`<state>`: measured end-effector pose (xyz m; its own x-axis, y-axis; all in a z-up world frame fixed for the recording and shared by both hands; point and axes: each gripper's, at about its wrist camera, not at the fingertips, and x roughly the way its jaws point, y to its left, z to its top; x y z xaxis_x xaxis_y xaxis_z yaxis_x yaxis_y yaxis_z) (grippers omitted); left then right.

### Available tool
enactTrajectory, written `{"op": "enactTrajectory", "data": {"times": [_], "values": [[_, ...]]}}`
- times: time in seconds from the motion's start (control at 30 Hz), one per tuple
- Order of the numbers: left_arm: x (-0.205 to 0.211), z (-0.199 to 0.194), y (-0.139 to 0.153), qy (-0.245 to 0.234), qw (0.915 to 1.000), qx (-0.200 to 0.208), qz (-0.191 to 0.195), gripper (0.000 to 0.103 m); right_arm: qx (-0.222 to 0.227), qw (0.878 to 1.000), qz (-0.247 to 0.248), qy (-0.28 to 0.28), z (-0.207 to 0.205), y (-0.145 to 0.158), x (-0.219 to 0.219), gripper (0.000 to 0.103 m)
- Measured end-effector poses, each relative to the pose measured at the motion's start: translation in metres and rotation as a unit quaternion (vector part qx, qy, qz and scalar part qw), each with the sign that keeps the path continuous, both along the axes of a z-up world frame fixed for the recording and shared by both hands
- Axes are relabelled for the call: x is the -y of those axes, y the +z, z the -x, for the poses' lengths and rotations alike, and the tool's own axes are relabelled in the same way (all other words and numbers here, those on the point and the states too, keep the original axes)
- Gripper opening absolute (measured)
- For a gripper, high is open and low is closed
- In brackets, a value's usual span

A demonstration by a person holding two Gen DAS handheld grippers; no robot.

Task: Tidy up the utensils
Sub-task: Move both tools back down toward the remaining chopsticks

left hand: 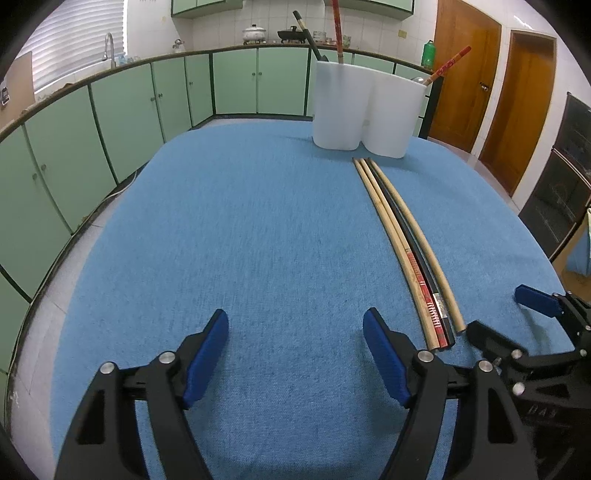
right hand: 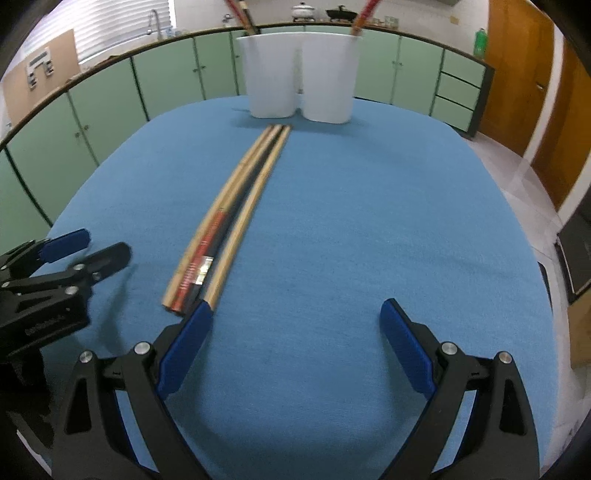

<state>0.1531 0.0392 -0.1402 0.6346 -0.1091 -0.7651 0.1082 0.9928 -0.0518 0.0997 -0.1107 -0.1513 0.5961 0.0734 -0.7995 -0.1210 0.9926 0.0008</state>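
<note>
Several long chopsticks (left hand: 402,240) (right hand: 229,210), tan, black and red-patterned, lie side by side on the blue table cloth (left hand: 240,240) (right hand: 369,221), running toward a white two-compartment holder (left hand: 367,109) (right hand: 299,75) at the far end. That holder has a few chopsticks standing in each compartment. My left gripper (left hand: 295,325) hovers open over bare cloth, left of the chopsticks' near ends. My right gripper (right hand: 295,314) is open too, its left pad (right hand: 184,350) just short of the tan chopstick's near end, with nothing between the jaws. Each gripper shows at the edge of the other's view.
Green kitchen cabinets (left hand: 110,122) under a countertop curve around the far side, with a sink tap (left hand: 109,48) and pots (left hand: 254,33) on the counter. Wooden doors (left hand: 465,77) stand at the right. The table's edges drop off left and right of the cloth.
</note>
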Motion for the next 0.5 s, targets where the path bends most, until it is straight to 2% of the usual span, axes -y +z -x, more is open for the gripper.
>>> {"op": "enactTrajectory", "data": {"times": [0.2, 0.23, 0.3, 0.5], "values": [[0.0, 0.0, 0.001, 0.004, 1.0, 0.0, 0.002, 0.074, 0.006, 1.0, -0.019, 0.024, 0.005, 0.0, -0.005, 0.089], [0.0, 0.0, 0.001, 0.004, 1.0, 0.0, 0.001, 0.074, 0.006, 0.999, -0.015, 0.03, 0.004, -0.001, -0.01, 0.084], [0.0, 0.0, 0.0, 0.004, 1.0, 0.0, 0.0, 0.074, 0.0, 0.999, 0.0, 0.036, 0.0, -0.004, -0.017, 0.08], [-0.001, 0.001, 0.0, 0.004, 1.0, -0.001, 0.001, 0.075, 0.0, 1.0, 0.019, 0.013, -0.003, -0.003, -0.01, 0.08]]}}
